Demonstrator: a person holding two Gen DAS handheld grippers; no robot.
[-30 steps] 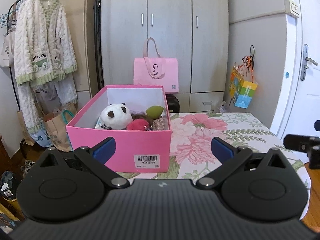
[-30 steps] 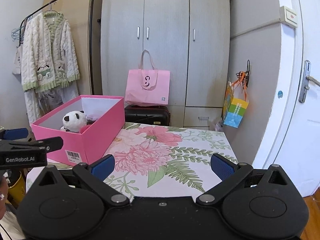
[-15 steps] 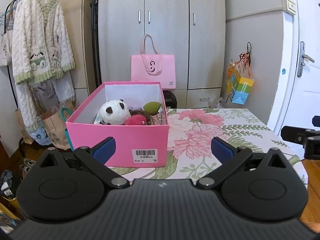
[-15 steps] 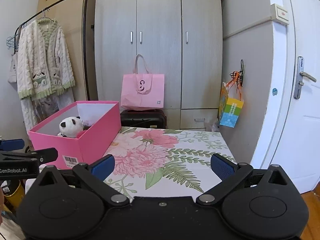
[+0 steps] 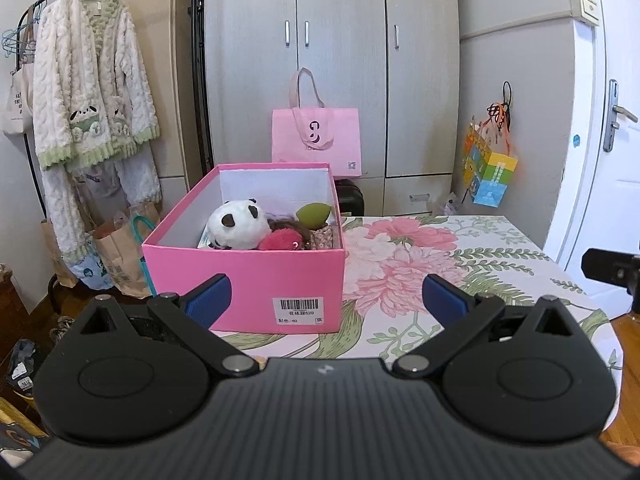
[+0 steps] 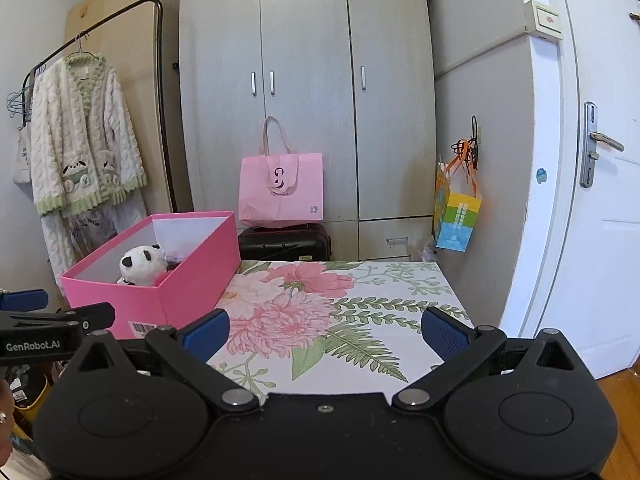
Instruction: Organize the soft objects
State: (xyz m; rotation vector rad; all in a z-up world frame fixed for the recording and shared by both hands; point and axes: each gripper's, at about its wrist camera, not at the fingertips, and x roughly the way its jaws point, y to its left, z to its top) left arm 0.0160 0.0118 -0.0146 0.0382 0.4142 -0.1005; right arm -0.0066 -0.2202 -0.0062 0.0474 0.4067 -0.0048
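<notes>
- Pink shoebox [image 5: 244, 280] on the desk [image 5: 460, 264] holds your panda plush [image 5: 236, 226]: soft, light; pinch its round body.
- Both hand-held grippers, left [image 5: 326, 294] and right [image 6: 324, 330], are spread, empty.

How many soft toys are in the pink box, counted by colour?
In the pink box, as far as the left wrist view shows:
White and black: 1, the panda plush
Red: 1, the fuzzy ball
Green: 1, the leaf-shaped toy
Brown, patterned: 1, partly hidden fabric piece
Total: 4 visible; more may be hidden.
</notes>
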